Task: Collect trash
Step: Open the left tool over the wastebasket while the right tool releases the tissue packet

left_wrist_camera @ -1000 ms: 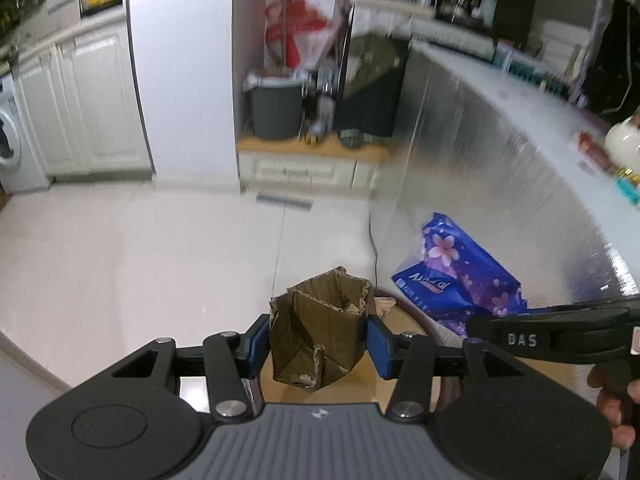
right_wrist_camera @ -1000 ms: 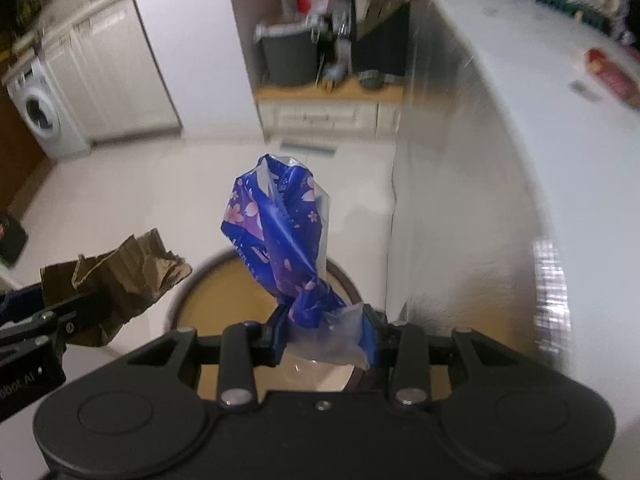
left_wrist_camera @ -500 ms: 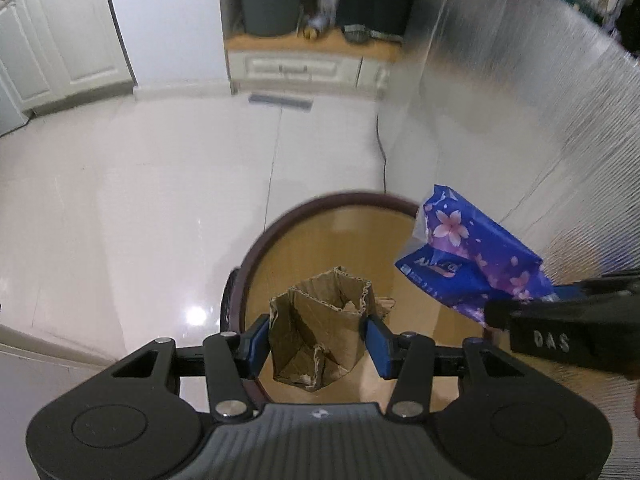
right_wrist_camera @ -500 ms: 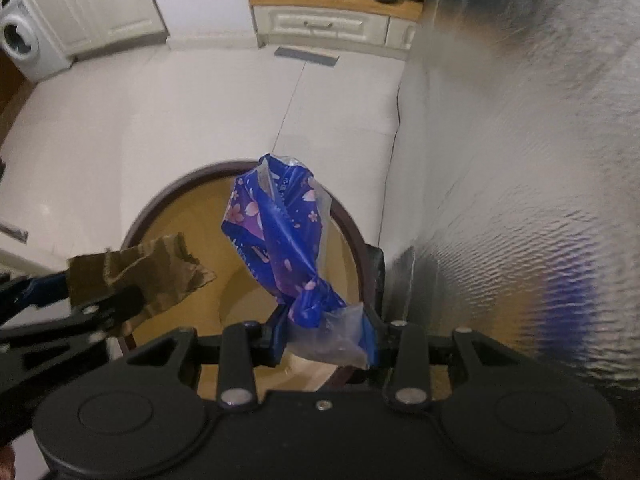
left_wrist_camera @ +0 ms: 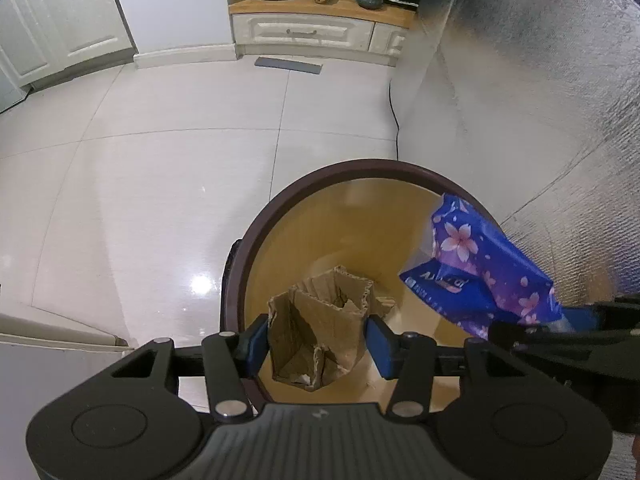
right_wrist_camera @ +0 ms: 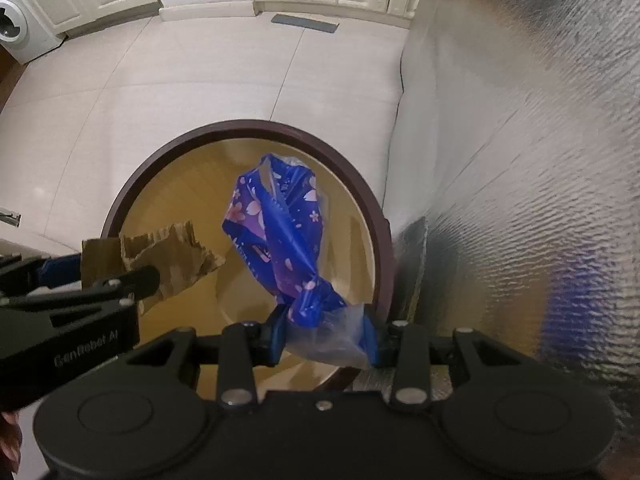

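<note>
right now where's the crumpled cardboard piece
In the left wrist view the crumpled cardboard piece sits between the left gripper's pads, above the open brown bin, with the blue wrapper to its right.

Brown corrugated cardboard scrap, blue-purple plastic wrapper with pink cherry-blossom print, tan bin with dark maroon rim, glossy cream floor tiles, silver rippled foil wall

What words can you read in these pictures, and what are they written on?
"GenRobot AI": on the side of the left tool, faint, seen from the right wrist camera.
White print on the blue flowered wrapper: upside down and creased, too blurred to read.
Crumpled cardboard: no words visible.
</note>
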Demonstrator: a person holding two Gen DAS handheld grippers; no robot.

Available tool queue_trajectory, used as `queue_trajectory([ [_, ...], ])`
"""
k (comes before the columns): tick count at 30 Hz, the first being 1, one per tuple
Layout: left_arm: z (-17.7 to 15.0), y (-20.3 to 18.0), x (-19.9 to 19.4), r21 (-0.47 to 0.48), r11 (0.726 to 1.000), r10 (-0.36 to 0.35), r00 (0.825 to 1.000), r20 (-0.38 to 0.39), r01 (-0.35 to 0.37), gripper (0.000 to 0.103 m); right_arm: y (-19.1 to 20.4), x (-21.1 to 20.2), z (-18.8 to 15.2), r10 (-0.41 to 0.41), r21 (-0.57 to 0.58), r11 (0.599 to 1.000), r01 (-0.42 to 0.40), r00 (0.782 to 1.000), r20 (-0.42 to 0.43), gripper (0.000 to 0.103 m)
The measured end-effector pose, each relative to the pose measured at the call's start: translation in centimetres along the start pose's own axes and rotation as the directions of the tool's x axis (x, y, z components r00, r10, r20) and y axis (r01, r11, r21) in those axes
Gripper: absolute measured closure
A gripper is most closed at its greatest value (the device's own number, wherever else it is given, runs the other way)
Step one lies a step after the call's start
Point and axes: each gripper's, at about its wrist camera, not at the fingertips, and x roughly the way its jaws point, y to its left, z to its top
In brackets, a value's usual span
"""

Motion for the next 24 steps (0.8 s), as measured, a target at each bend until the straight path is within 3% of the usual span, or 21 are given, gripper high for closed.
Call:
queue_trajectory([
  [8,0.3,-0.4,-0.1,-0.004,1.0,0.02,1.0,-0.019,-0.021,0.033,0.1,0.0,0.2,0.0,-0.001,1.0,0.0,1.0,0.001,0.045],
  [18,0.0,0.5,-0.5,-0.036,0.999,0.025,0.999,-0.033,-0.027,0.015,-1.0,0.1,0.0,0.025,0.055,0.998,-0.024,1.0,-0.012,0.04],
  [24,-0.3,0.7,-0.7,-0.046,0.999,0.027,0.999,-0.031,-0.028,0.01,-1.3,-0.3,-0.2,0.031,0.079,0.996,-0.032,0.999,0.005,0.037],
])
